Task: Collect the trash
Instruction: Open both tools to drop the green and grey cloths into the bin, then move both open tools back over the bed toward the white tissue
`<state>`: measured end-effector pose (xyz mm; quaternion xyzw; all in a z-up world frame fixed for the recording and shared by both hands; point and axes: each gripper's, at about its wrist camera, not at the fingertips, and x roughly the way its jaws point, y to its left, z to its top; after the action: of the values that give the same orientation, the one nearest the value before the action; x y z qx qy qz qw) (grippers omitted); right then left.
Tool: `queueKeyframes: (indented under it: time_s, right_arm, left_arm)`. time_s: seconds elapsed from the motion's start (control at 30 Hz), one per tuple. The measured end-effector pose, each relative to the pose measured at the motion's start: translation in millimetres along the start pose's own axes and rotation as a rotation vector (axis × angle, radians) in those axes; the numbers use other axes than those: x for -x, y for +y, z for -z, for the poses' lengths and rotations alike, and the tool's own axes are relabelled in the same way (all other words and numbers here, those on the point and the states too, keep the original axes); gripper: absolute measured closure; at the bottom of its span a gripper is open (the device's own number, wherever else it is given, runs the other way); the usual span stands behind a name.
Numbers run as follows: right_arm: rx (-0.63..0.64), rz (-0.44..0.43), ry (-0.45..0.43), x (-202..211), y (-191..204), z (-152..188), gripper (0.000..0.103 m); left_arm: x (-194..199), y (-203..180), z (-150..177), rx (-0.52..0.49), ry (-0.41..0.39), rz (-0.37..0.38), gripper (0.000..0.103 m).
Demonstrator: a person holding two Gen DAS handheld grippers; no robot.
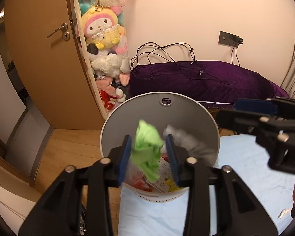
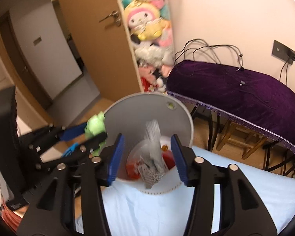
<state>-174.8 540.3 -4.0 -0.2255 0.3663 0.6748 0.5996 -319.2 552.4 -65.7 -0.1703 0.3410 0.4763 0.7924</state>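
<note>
A white round trash bin [image 1: 210, 122] stands by the bed edge, with wrappers inside; it also shows in the right wrist view [image 2: 186, 118]. My left gripper [image 1: 149, 155] is open over the bin, and a crumpled green piece [image 1: 147, 147] is between its blue pads, blurred, apparently loose. My right gripper [image 2: 146, 155] is open over the bin, with a blurred silvery wrapper [image 2: 152, 157] between its pads, seemingly falling. The right gripper also shows in the left wrist view [image 1: 265, 116]. The left gripper with the green piece [image 2: 95, 126] shows at the left of the right wrist view.
A light blue bedsheet [image 1: 245, 177] lies under the grippers. A purple-covered table [image 1: 206, 78] with cables stands behind the bin. A net of plush toys [image 1: 104, 39] hangs by a wooden door [image 1: 45, 68]. Wooden floor [image 1: 68, 147] is at left.
</note>
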Motion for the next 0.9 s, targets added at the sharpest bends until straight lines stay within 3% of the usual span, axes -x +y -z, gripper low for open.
queueKeyframes:
  time_s: [0.03, 0.1, 0.3, 0.43, 0.7, 0.9]
  right_arm:
    - [-0.006, 0.001, -0.005, 2, -2, 0, 0.055]
    - [-0.011, 0.006, -0.025, 9, -7, 2, 0.055]
    - [-0.012, 0.046, -0.073, 42, -27, 31, 0.055]
    - [-0.026, 0.095, -0.082, 73, -49, 76, 0.055]
    - [-0.060, 0.362, -0.073, 153, -97, 222, 0.055]
    - [-0.228, 0.540, -0.038, 226, -136, 359, 0.055]
  left_arm:
    - [0, 0, 0, 0.004, -0.001, 0.002, 0.043]
    - [0, 0, -1, 0.005, -0.009, 0.000, 0.039]
    - [7, -25, 8, -0.041, -0.024, 0.054, 0.039]
    - [16, -60, 28, -0.093, -0.022, 0.116, 0.039]
    - [33, -169, 92, -0.277, 0.010, 0.276, 0.039]
    - [54, -279, 151, -0.431, 0.052, 0.454, 0.039]
